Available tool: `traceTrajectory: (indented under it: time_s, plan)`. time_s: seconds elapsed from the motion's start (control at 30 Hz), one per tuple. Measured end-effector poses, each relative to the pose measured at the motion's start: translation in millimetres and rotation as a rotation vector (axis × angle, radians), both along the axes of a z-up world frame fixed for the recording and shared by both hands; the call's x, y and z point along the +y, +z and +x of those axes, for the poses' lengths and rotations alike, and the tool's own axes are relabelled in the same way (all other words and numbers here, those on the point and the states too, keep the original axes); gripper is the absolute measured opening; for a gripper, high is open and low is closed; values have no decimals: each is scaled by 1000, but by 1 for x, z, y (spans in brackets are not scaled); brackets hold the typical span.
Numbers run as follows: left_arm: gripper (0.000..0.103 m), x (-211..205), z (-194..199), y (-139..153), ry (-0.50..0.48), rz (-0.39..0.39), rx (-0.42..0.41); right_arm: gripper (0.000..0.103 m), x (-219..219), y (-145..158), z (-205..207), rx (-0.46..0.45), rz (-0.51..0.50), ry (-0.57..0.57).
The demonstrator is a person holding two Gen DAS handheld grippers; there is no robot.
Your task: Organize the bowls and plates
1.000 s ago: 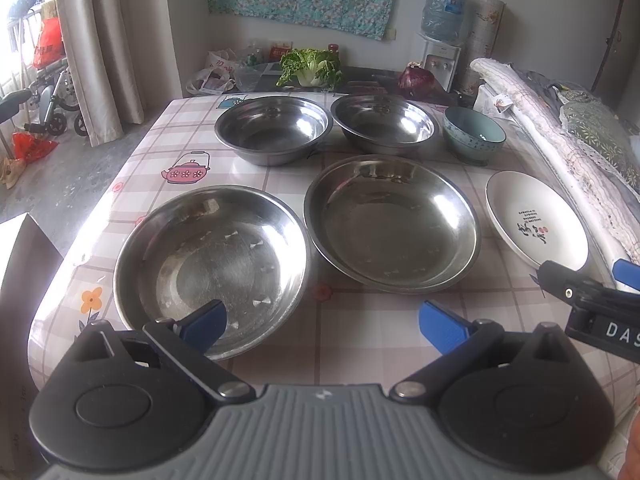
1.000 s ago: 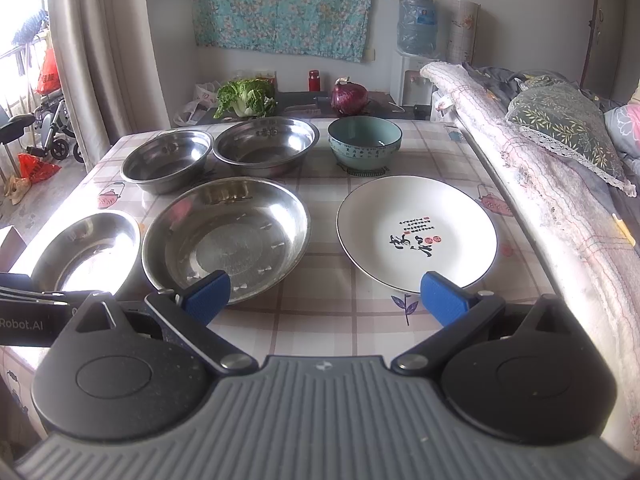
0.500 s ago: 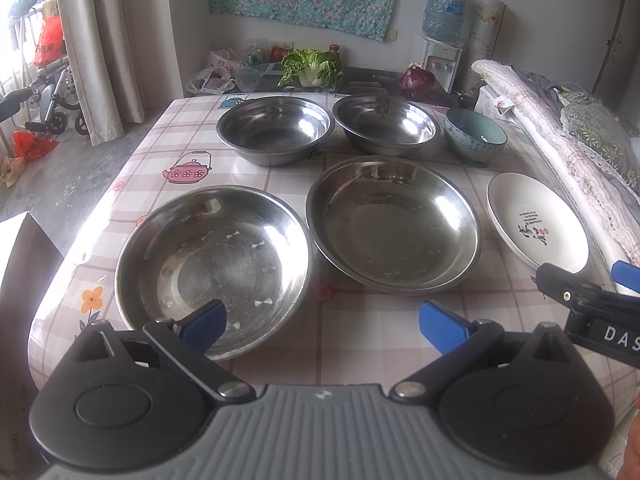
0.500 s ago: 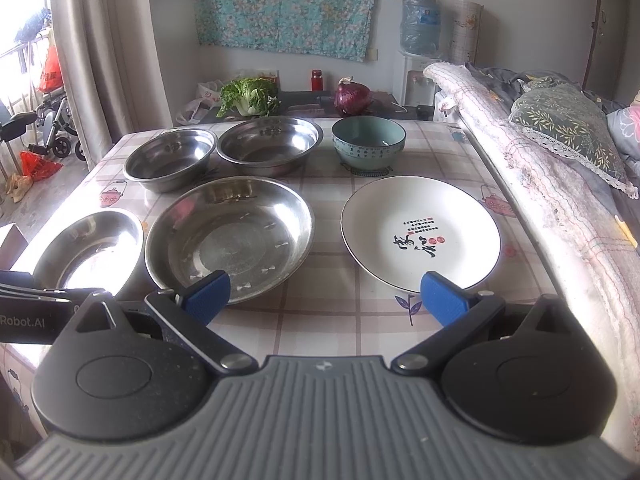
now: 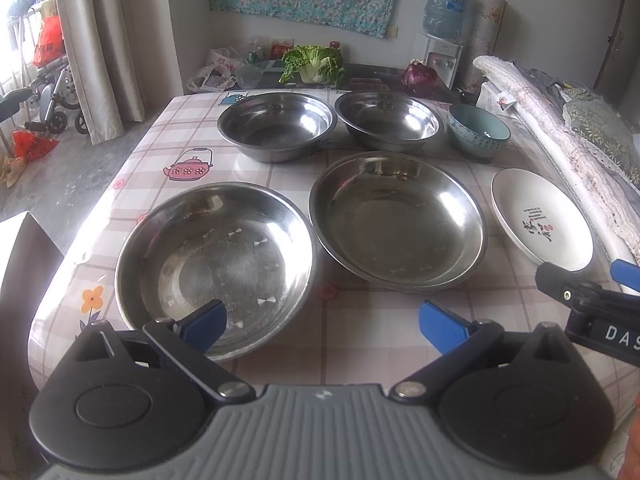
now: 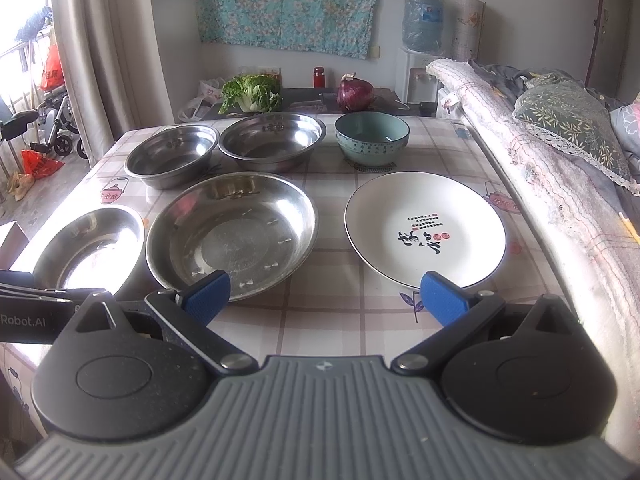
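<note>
On the checked tablecloth (image 5: pixel 360 340) the left gripper (image 5: pixel 322 322) hangs with its blue fingertips spread wide and nothing between them, its left fingertip over the near rim of the left steel plate (image 5: pixel 216 264). Just right of that sits the second steel plate (image 5: pixel 398 220), their rims almost touching. Behind them stand two steel bowls, the left steel bowl (image 5: pixel 278 126) and the right steel bowl (image 5: pixel 390 120), side by side, then the teal ceramic bowl (image 5: pixel 478 132). Furthest right lies the white plate (image 6: pixel 424 228), flat, with dark lettering, in front of the teal bowl. The right gripper (image 6: pixel 324 294) hovers empty, fingers apart, its right fingertip at the white plate's near edge.
</note>
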State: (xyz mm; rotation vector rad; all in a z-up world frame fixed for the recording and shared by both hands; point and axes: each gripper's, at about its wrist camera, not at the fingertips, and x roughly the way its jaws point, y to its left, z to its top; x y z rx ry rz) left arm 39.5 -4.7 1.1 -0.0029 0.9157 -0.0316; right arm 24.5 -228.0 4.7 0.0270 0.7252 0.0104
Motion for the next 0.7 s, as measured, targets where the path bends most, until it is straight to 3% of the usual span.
traceTrajectory:
  time_s: [0.27, 0.37, 0.57, 0.7]
  plan:
    - [103, 15, 29, 12, -8, 41, -37, 102, -1, 3, 17, -60, 47, 64]
    - [103, 29, 49, 19, -1, 27, -61, 102, -3, 12, 30, -106, 117, 119]
    - [103, 61, 94, 26, 41, -46, -129, 102, 7, 29, 79, -130, 256, 213]
    - [103, 74, 137, 22, 67, -13, -117, 102, 25, 26, 119, -112, 331, 234]
